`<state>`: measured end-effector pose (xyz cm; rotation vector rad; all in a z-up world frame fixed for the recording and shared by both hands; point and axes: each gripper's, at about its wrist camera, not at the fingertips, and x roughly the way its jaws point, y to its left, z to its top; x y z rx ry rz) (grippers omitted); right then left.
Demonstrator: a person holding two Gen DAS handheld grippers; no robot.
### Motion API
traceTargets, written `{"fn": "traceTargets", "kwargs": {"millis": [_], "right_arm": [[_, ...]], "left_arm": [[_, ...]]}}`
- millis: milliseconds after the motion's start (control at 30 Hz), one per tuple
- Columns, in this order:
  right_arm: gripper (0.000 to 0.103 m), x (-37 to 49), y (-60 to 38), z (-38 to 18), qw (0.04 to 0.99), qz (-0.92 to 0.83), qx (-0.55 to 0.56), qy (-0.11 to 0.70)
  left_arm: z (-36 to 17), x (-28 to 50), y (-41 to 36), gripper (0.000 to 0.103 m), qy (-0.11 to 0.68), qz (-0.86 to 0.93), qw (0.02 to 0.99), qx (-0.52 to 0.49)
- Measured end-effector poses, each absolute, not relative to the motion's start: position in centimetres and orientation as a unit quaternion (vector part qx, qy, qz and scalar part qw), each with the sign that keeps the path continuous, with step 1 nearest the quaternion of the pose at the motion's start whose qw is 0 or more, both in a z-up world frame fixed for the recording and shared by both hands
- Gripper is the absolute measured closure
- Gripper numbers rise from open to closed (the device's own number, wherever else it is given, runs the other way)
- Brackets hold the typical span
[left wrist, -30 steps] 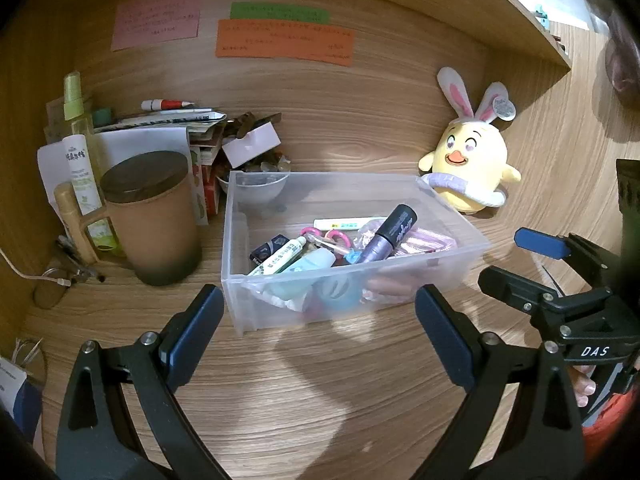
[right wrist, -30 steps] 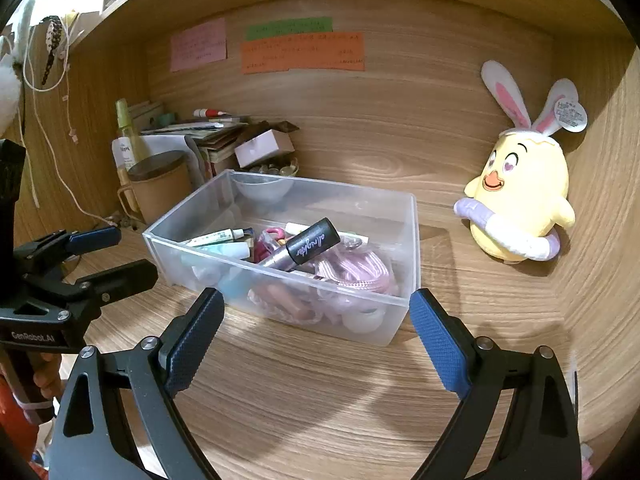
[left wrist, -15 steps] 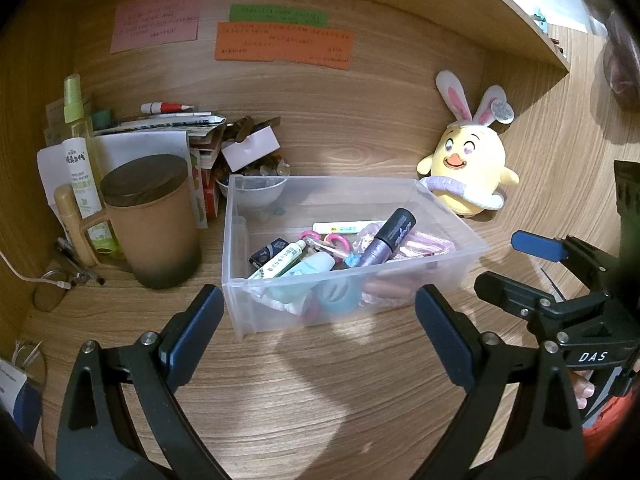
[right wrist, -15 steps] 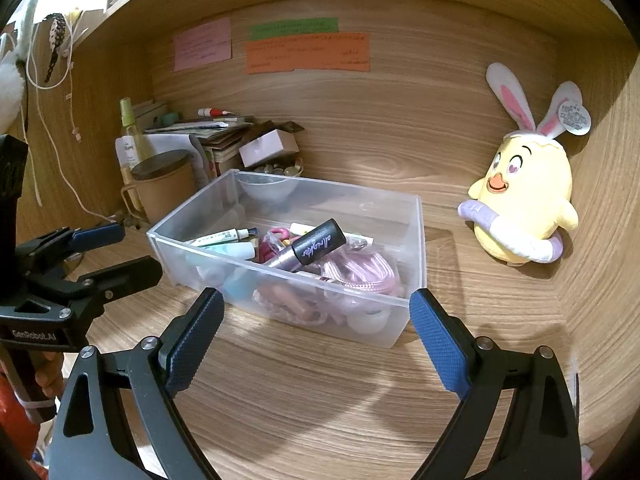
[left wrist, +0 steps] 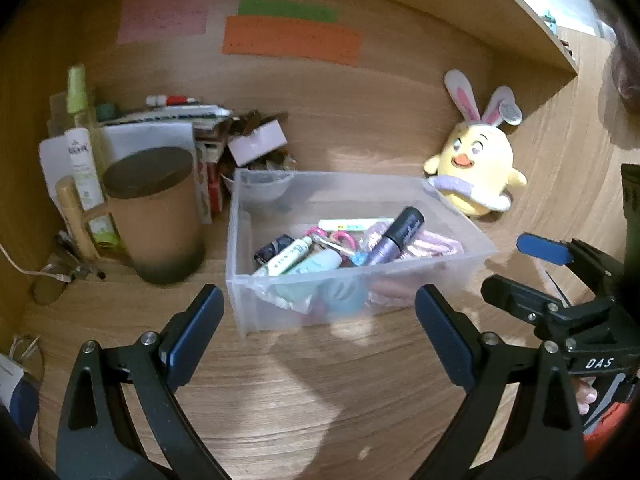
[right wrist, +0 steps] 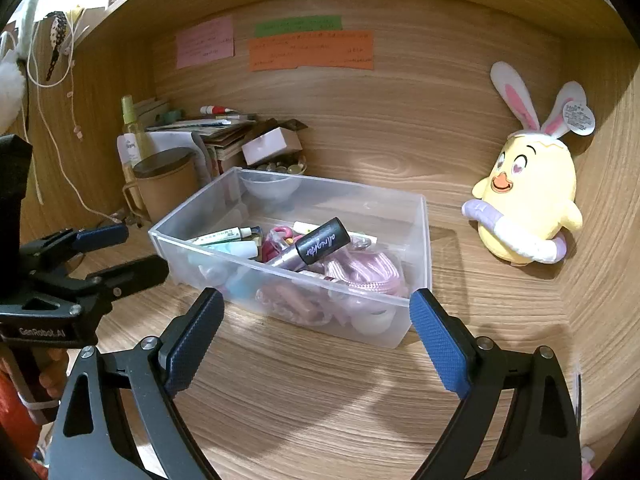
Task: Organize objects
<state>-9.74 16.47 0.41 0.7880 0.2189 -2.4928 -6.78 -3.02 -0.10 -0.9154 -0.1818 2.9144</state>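
A clear plastic bin [left wrist: 256,312] [right wrist: 416,240] stands on the wooden desk, filled with small items: a purple tube with a black cap [left wrist: 394,236] [right wrist: 316,246], a white tube [left wrist: 286,256], a pale blue tube [left wrist: 316,262] and pink cord [right wrist: 364,270]. My left gripper [left wrist: 320,312] hovers open just in front of the bin with nothing between its fingers. My right gripper [right wrist: 316,320] is open too, at the bin's near right corner, holding nothing. Each gripper also appears at the edge of the other's view.
A brown lidded mug [left wrist: 156,216] stands left of the bin, with bottles [left wrist: 84,160], stacked papers and a small box [left wrist: 256,144] behind. A yellow bunny-eared plush [right wrist: 528,200] leans in the right corner. Coloured notes [right wrist: 312,50] hang on the back wall. A shelf runs overhead.
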Motion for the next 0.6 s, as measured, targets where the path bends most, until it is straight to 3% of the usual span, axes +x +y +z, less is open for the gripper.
{"fn": "traceTargets", "kwargs": {"millis": [600], "right_arm": [[0.010,-10.21,16.82,0.11,0.255,-0.917,0.299,0.071]], "left_arm": [[0.30,-6.01,-2.38,0.006,-0.044,0.956,0.048,-0.287]]}}
